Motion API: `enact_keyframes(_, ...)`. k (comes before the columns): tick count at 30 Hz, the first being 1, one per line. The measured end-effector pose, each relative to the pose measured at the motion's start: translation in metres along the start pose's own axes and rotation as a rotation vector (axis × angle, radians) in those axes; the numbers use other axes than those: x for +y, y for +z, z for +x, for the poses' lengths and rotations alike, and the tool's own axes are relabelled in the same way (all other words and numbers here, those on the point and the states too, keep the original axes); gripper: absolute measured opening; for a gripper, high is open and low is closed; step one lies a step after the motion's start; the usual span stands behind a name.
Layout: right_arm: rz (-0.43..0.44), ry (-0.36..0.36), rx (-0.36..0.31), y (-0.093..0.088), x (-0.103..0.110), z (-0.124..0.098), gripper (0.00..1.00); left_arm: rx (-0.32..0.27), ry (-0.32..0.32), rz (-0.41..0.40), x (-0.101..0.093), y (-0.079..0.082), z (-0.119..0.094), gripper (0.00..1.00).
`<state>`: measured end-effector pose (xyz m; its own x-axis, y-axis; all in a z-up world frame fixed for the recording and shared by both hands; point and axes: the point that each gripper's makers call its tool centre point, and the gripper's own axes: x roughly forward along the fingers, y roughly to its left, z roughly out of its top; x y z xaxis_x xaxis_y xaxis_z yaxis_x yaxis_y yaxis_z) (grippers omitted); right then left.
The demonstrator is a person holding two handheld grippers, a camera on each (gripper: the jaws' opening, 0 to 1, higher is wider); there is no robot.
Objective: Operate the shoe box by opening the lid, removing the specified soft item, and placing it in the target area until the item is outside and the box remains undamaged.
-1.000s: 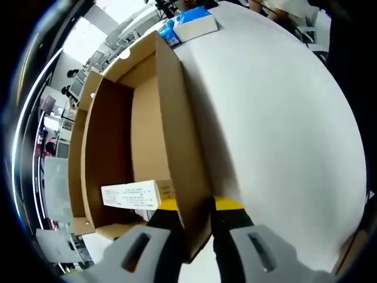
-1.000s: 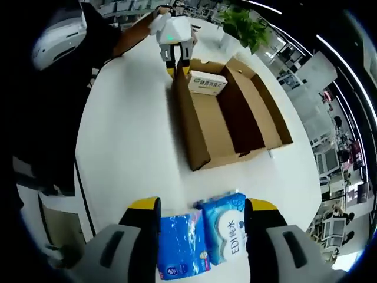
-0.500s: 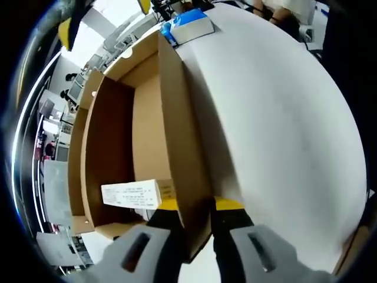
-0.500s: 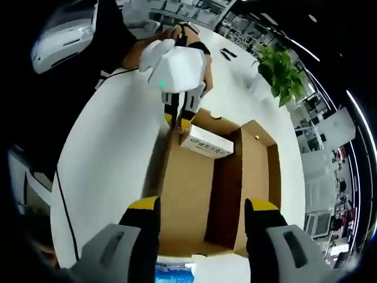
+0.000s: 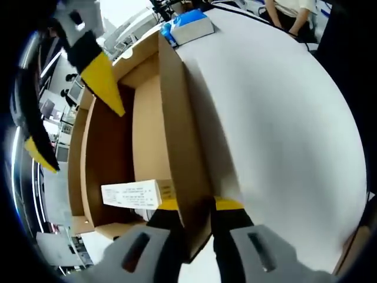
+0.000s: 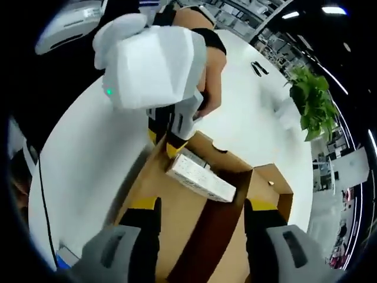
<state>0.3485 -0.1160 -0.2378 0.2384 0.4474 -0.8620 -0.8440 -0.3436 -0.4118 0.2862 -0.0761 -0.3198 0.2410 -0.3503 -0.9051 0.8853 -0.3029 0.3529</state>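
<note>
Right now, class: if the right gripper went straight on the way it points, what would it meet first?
Most likely the small white carton lying in the open shoe box: it sits ahead between the right gripper jaws. Depth is unclear, so it could touch the box floor first.

Left hand-held gripper (image 5: 194, 221): grey jaws, yellow-banded black tips, white body. Right hand-held gripper (image 6: 200, 230) alike; dark sleeve, possibly black.

table (image 5: 277, 118): white, round edge, mostly bare
plant (image 6: 310, 100): leafy green one near the table's far edge
dark thing (image 6: 259, 69): small, lying flat on the table near the plant, can't tell what
background: blurry office desks
</note>
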Motion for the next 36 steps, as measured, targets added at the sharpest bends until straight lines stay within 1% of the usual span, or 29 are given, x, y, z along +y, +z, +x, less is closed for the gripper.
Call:
enact_keyframes(2,-0.033,0.028,0.013,-0.001,0.000,0.008,0.61,0.000,0.000,-0.001,0.000,0.000,0.000,0.14)
enact_keyframes(4,-0.038,0.035,0.029,-0.003,-0.004,0.015,0.62,0.000,0.000,-0.001,-0.001,0.000,0.000,0.14)
enact_keyframes(8,-0.062,0.056,0.030,-0.002,-0.009,0.025,0.63,-0.001,-0.001,-0.002,0.000,-0.001,0.000,0.14)
enact_keyframes(14,-0.122,0.088,0.076,-0.006,-0.010,0.040,0.63,-0.004,-0.004,0.001,0.000,-0.001,0.001,0.14)
enact_keyframes(16,-0.124,0.102,0.070,-0.005,-0.009,0.045,0.62,-0.006,-0.004,0.001,0.000,-0.001,0.001,0.14)
enact_keyframes(17,-0.124,0.117,0.052,-0.002,-0.007,0.048,0.62,-0.008,-0.004,0.000,0.001,-0.001,0.001,0.14)
enact_keyframes(19,-0.123,0.125,0.052,-0.001,-0.007,0.051,0.62,-0.009,-0.005,0.001,0.001,-0.001,0.001,0.13)
enact_keyframes(21,-0.146,0.133,0.066,-0.003,-0.008,0.054,0.62,-0.009,-0.005,0.001,0.001,0.000,0.001,0.13)
enact_keyframes(26,-0.169,0.153,0.104,-0.007,-0.012,0.063,0.60,-0.007,-0.004,0.000,0.002,0.000,0.001,0.14)
enact_keyframes(30,-0.172,0.184,0.120,-0.010,-0.009,0.069,0.55,-0.009,-0.004,0.001,0.003,0.000,0.001,0.14)
enact_keyframes(34,-0.184,0.200,0.134,-0.012,-0.009,0.077,0.56,-0.007,-0.004,0.002,0.003,0.001,0.002,0.14)
enact_keyframes(36,-0.183,0.212,0.136,-0.013,-0.008,0.079,0.54,-0.008,-0.004,0.002,0.003,0.001,0.002,0.14)
